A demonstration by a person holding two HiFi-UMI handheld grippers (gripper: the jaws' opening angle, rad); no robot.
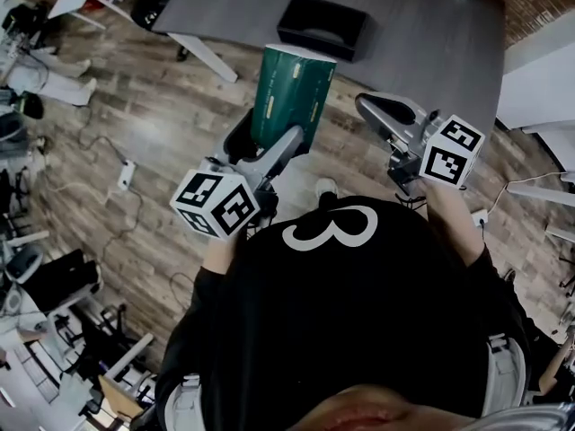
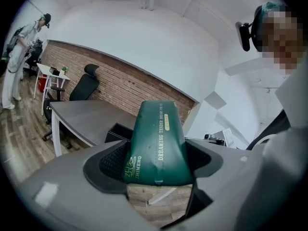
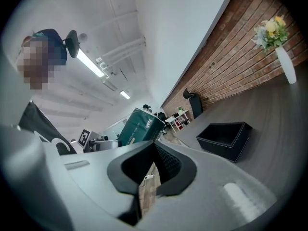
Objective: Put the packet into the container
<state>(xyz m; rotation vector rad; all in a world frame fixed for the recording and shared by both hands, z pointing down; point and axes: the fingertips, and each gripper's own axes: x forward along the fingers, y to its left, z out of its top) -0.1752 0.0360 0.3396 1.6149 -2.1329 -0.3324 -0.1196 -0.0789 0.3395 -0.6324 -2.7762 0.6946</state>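
The left gripper (image 1: pixel 267 149) clamps its fingers on a dark-green foil packet (image 1: pixel 294 92) near the black rectangular container (image 1: pixel 322 27); the right gripper (image 1: pixel 381 111) has its fingers closed, empty.

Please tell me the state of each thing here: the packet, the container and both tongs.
packet: gripped, held up in the air
container: open on top, looks empty
left tongs: shut on the packet
right tongs: shut, empty

Glossy packet (image 2: pixel 156 143); matt table (image 1: pixel 404 25) (wood-plank floor (image 1: pixel 135 115)).
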